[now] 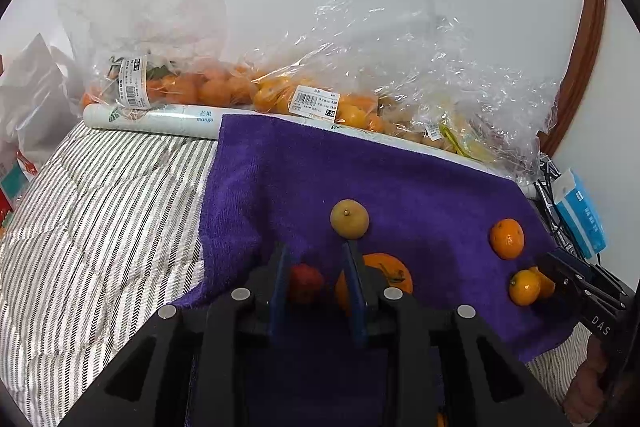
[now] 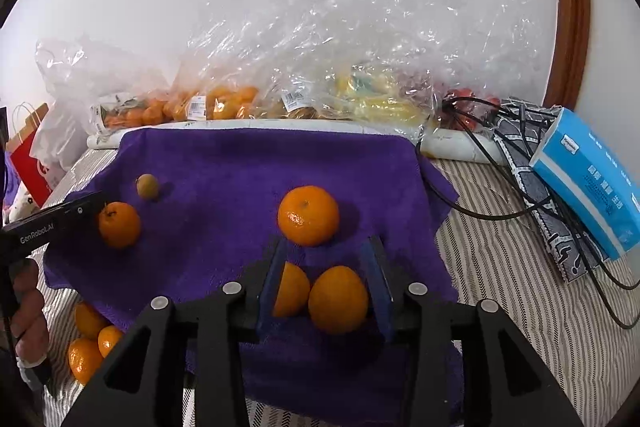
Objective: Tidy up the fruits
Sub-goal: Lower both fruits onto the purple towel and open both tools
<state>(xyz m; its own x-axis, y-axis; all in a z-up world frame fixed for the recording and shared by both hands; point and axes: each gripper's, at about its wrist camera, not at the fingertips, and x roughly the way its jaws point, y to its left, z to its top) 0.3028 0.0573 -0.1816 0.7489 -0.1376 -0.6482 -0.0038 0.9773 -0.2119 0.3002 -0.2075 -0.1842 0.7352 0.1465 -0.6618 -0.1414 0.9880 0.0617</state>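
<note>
A purple towel (image 1: 400, 179) (image 2: 248, 163) lies on the striped bed with loose fruit on it. In the left wrist view my left gripper (image 1: 314, 251) is open around a small red fruit (image 1: 306, 283), beside a large orange (image 1: 394, 273), with a yellow-green fruit (image 1: 349, 219) just ahead. My right gripper (image 2: 328, 247) is open over two tangerines (image 2: 338, 299), one between its fingers, with a bigger tangerine (image 2: 308, 215) just past the tips. It also shows in the left wrist view (image 1: 560, 273) by two tangerines (image 1: 524, 287). The left gripper (image 2: 92, 201) shows at the left of the right wrist view.
Clear plastic bags of oranges (image 1: 224, 87) and yellow fruit (image 2: 380, 99) lie along the wall behind a white roll (image 1: 152, 121). A blue tissue pack (image 2: 592, 179), black cables (image 2: 480, 147) and a patterned cloth lie right. Three tangerines (image 2: 90, 343) sit off the towel, lower left.
</note>
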